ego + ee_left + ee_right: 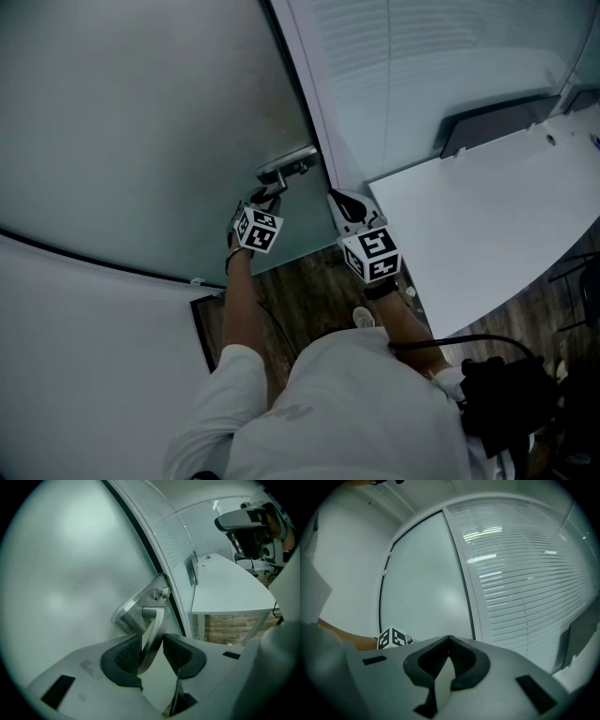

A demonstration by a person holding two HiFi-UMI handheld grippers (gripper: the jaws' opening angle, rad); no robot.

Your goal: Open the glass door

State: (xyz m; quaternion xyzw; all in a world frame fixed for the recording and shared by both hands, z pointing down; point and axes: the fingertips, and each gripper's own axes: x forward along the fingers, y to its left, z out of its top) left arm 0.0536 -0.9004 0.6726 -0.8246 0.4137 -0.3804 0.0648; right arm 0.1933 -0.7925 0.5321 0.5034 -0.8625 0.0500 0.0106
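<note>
Partly, the left gripper (151, 640) covers the door handle (158, 617).

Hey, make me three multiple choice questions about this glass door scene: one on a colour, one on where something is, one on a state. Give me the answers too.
1. The desk top is: A white; B red; C black.
2. The door handle sits: A on the desk; B between the left claw's jaws; C on the floor.
3. The right claw is: A wide open; B shut on the handle; C shut, holding nothing.

Answers:
1 A, the head view shows a plain white top.
2 B, the left gripper view shows the metal lever clamped between them.
3 C, the right gripper view shows its jaws meeting with nothing between.
</note>
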